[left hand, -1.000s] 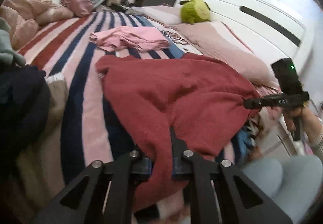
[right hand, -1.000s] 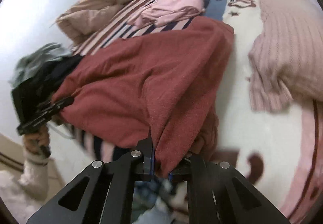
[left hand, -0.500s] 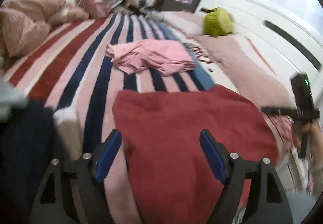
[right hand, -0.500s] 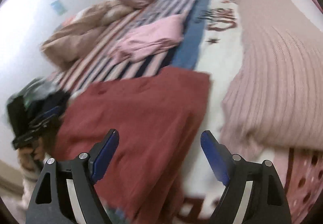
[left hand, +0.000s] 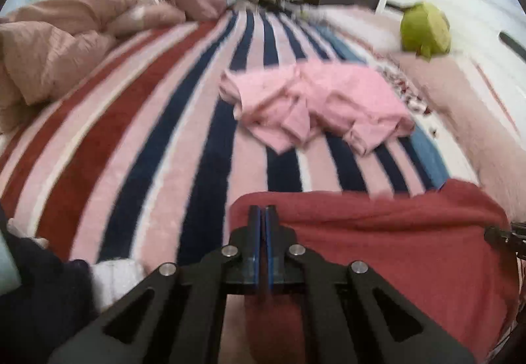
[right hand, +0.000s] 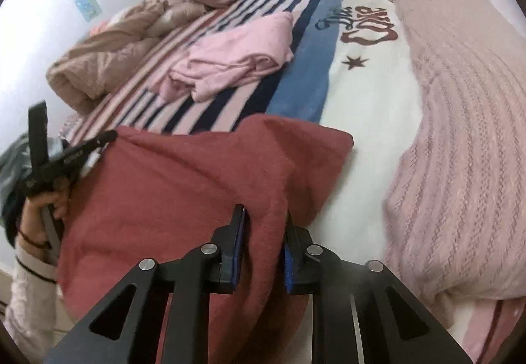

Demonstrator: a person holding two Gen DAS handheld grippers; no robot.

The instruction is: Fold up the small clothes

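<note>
On the bed [right hand: 368, 94], under its striped blanket [left hand: 138, 140], lies nearly everything I can see, and much of it is cut off or soft with blur. In my left view the far end of the room, shelves and heaped bedding alike, smears into shapes I cannot name. A pale pink knitted cover [right hand: 460, 121] runs down the right side and off the edge of my right view. A tan quilt [left hand: 49, 45] is bunched at the far left, partly out of sight. The red garment [right hand: 184, 186] spreads across the near edge of the bed, its lower part hidden behind my own claws and hanging out of view. Beyond it, well apart, a crumpled pink garment [left hand: 315, 104] rests on the stripes. A green plush toy [left hand: 424, 30] sits by the headboard. A dark pile of clothes [left hand: 36, 291] fills the lower left corner, too dim to sort.

My left claw [left hand: 262, 216] is clenched at the red garment's near left corner; whether cloth is pinched between the pads, I cannot tell. My right claw [right hand: 263, 226] is closing, a fold of the red garment standing between its fingers, bunched against both pads.
</note>
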